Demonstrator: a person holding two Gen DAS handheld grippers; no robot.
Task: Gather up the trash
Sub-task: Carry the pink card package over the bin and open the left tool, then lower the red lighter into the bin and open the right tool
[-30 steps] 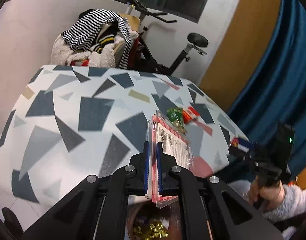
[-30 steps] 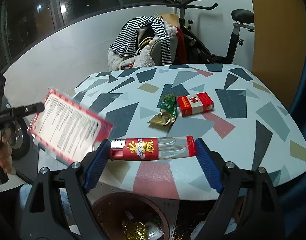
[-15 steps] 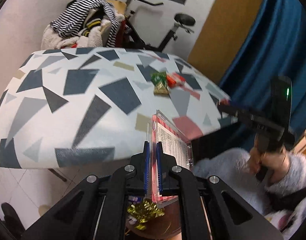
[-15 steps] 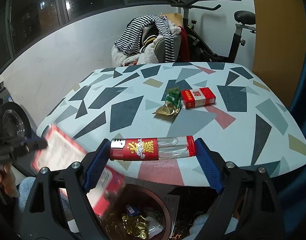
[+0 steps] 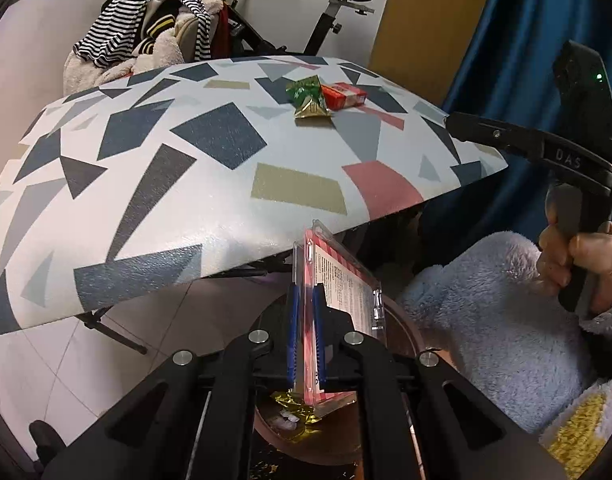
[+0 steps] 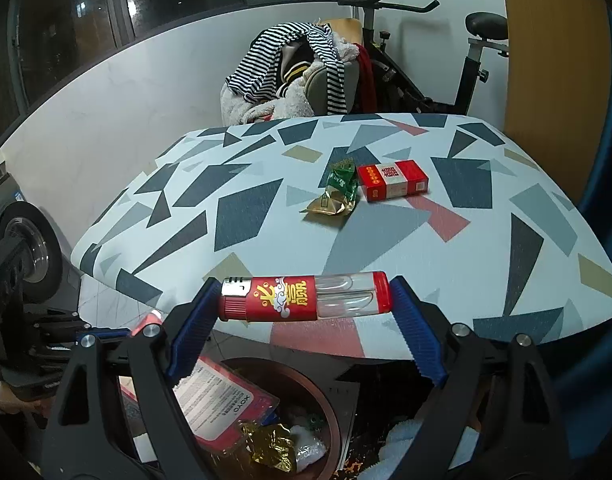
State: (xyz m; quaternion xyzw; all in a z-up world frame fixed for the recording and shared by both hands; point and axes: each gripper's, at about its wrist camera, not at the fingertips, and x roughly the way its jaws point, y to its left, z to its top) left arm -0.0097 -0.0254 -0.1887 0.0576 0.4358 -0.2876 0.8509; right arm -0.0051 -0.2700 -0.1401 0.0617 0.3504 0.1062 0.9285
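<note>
Both tongs are loaded: on the left, my left tongs (image 5: 306,336) tilt steeply down and pinch a flat blister pack (image 5: 338,300) edge-on over the brown bin (image 6: 306,384) below the counter (image 5: 210,184). On the right, my right tongs (image 6: 304,312) angle down, spread wide, clamping a red lighter (image 6: 306,297) end to end over the counter's near edge.
</note>
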